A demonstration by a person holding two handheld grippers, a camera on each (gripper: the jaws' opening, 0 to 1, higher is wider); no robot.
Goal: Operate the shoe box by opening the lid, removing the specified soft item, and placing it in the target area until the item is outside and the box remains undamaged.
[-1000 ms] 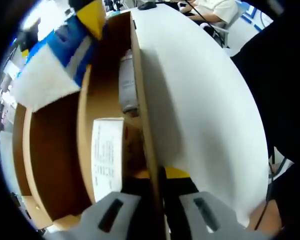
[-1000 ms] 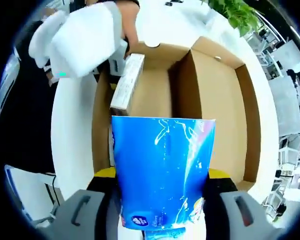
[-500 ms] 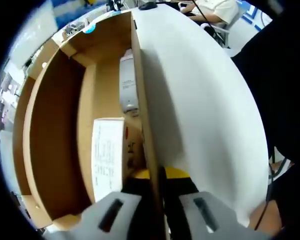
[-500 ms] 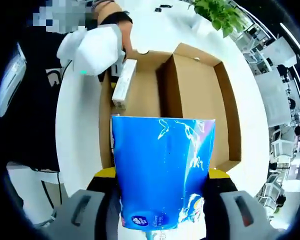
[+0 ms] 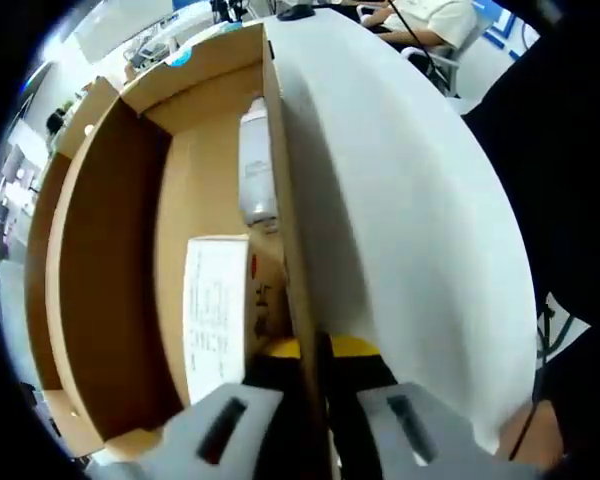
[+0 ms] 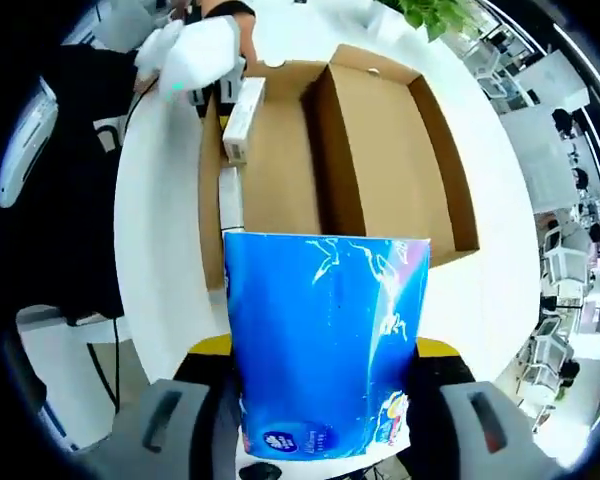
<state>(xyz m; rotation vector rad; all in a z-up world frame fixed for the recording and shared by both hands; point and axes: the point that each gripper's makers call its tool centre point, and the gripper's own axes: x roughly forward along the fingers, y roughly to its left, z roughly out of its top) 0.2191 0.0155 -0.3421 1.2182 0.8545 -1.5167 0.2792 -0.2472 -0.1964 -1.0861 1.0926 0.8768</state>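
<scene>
The brown cardboard shoe box [image 6: 385, 150] lies open on the white table [image 6: 165, 260], far below my right gripper [image 6: 325, 345]. That gripper is shut on a blue plastic-wrapped soft tissue pack [image 6: 325, 350], held in the air above the box. My left gripper [image 5: 315, 352] is shut on the box's side wall [image 5: 285, 200], one jaw inside and one outside. In the right gripper view the left gripper [image 6: 215, 95] sits at the box's far corner. A long white carton [image 5: 257, 165] and a white printed label [image 5: 215, 310] remain inside the box.
A person in dark clothes stands along the table's edge [image 6: 65, 190]. Another seated person [image 5: 430, 20] is at the table's far end. A green plant [image 6: 435, 12] stands beyond the box. Bare white table [image 5: 410, 220] stretches beside the box.
My right gripper has risen away from the box with the blue pack, so the box looks smaller below it. The pack has left the left gripper view. The left gripper stays clamped on the wall.
</scene>
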